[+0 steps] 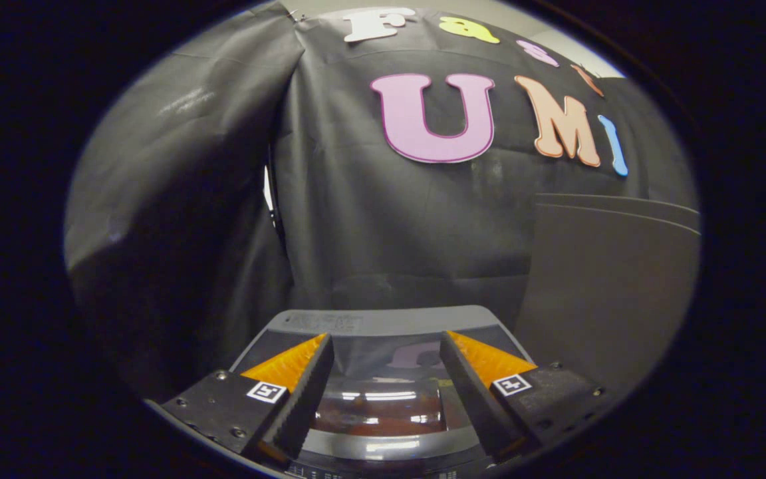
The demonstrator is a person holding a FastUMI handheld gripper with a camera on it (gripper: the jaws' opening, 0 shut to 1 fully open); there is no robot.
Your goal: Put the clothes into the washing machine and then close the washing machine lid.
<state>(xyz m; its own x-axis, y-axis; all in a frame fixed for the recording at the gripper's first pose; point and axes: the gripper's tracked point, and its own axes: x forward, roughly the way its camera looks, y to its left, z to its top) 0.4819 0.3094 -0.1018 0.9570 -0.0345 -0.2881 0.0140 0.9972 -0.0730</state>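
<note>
Where tool (386,349) gapes: closed lid (383,392).

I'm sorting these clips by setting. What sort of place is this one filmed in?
Most likely a recording booth staged as a laundry corner. Black cloth wall hangs behind, and a top-loading washing machine sits below with its glossy lid down. The tool hovers open above the lid.

Gripper (386,346): two wedge-shaped fingers (303,392), inner faces ribbed with fine teeth. Each sits on blocky mount (223,406) with small screws, plus square black-and-white marker tag (266,391) on top.
</note>
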